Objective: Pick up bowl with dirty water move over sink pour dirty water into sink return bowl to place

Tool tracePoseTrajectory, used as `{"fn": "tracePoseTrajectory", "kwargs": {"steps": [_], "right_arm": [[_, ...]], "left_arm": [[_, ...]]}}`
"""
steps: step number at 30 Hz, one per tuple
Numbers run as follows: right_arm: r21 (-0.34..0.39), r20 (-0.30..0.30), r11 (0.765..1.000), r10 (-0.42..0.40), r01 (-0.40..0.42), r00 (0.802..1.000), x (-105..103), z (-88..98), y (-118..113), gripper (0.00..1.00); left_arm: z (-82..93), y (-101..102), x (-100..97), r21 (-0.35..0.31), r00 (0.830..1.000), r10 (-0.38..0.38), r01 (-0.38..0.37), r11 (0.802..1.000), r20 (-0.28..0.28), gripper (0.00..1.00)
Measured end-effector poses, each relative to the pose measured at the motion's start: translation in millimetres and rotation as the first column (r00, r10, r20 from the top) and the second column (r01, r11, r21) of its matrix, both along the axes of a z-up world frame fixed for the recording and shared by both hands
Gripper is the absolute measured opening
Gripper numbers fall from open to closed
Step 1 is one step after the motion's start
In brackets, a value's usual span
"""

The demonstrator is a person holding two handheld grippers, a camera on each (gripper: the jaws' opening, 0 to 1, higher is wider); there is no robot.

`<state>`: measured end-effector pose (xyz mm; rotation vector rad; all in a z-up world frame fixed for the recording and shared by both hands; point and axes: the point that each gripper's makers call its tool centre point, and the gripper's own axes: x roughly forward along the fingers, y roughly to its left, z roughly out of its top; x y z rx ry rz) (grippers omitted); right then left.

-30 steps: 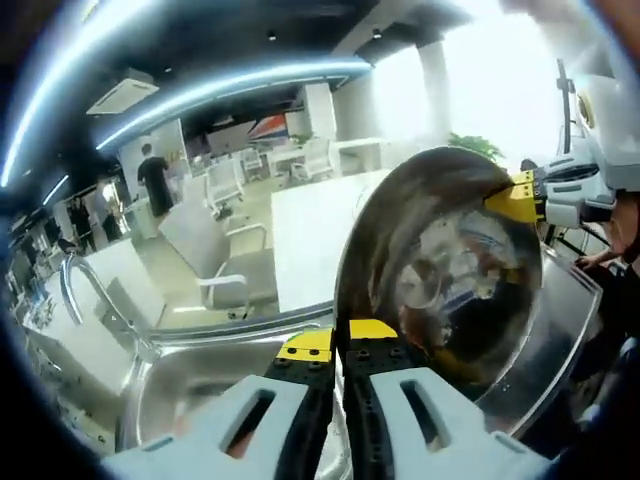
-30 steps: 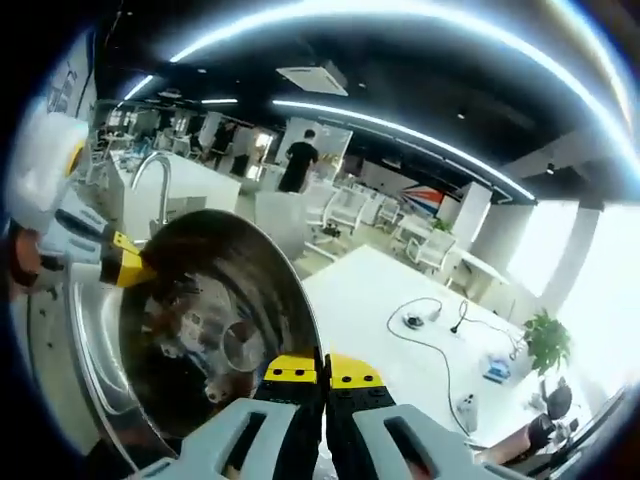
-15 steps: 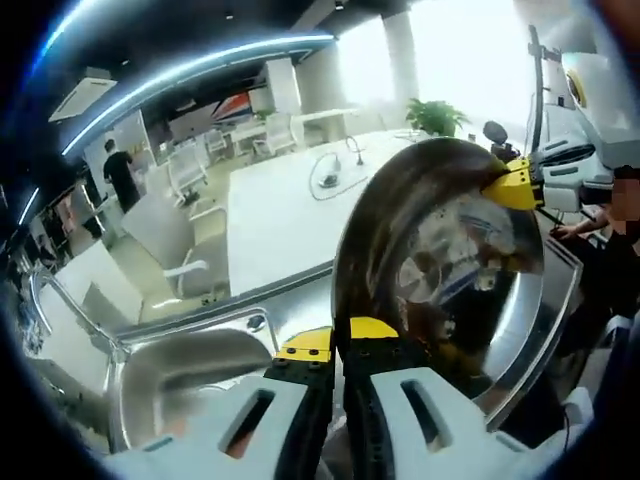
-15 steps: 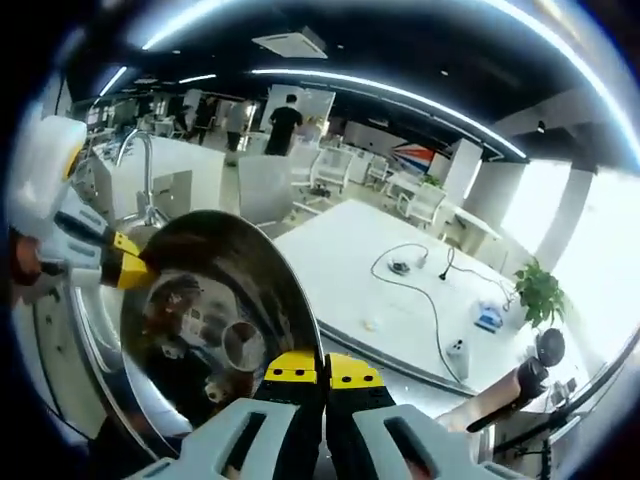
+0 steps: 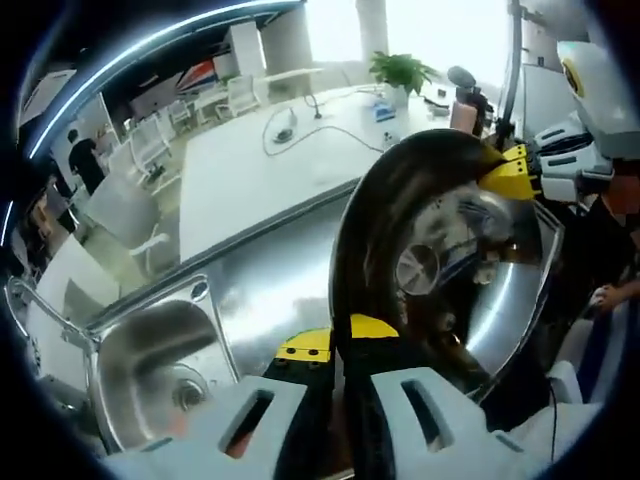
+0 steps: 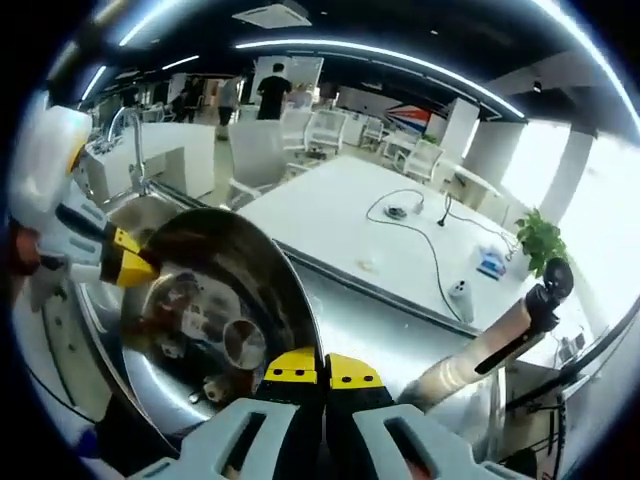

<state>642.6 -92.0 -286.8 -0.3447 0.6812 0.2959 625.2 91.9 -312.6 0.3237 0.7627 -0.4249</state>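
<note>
A steel bowl point(image 5: 440, 270) is held up between both grippers and tipped steeply on its side, so its inside faces each camera. Brown smears and a little dirty liquid cling to its inner wall point(image 6: 200, 330). My left gripper point(image 5: 338, 340) is shut on the near rim in the left gripper view, and my right gripper point(image 5: 512, 178) pinches the opposite rim there. In the right gripper view my right gripper point(image 6: 323, 368) is shut on the near rim, while the left gripper point(image 6: 130, 258) clamps the far rim. The sink basin point(image 5: 150, 360) with its drain point(image 5: 190, 395) lies lower left of the bowl.
A steel counter point(image 5: 280, 280) runs beside the sink, and a faucet point(image 6: 130, 130) stands at the back. A white table point(image 6: 370, 230) carries cables, a small white bottle point(image 6: 460, 295) and a blue item. A tan tube with a black head point(image 6: 500, 340) stands to the right. Chairs and a person stand far off.
Both views have swung down and away from the faucet, so the steel counter and white table come closer. The bowl stays tipped, with both grippers still shut on its rim.
</note>
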Motion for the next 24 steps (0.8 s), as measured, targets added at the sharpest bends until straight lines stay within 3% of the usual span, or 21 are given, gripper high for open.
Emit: {"fn": "tracePoseTrajectory", "kwargs": {"steps": [4,13,24], "right_arm": [[0.011,-0.049,1.0,-0.008,0.009,0.999,-7.3,-16.4,-10.2,0.0],[0.014,-0.132,1.0,-0.011,0.013,0.991,-19.3,-42.4,-23.7,0.0],[0.025,-0.186,1.0,-0.014,0.019,0.982,-30.1,-66.6,-27.3,0.0]], "left_arm": [[-16.4,-11.4,-11.4,0.037,0.998,-0.037,0.039,0.999,-0.055,0.0],[-36.4,-23.8,-21.9,0.048,0.986,-0.064,0.072,0.996,-0.154,0.0],[-55.6,-25.1,-31.0,0.072,0.968,-0.067,0.087,0.994,-0.241,0.0]]}}
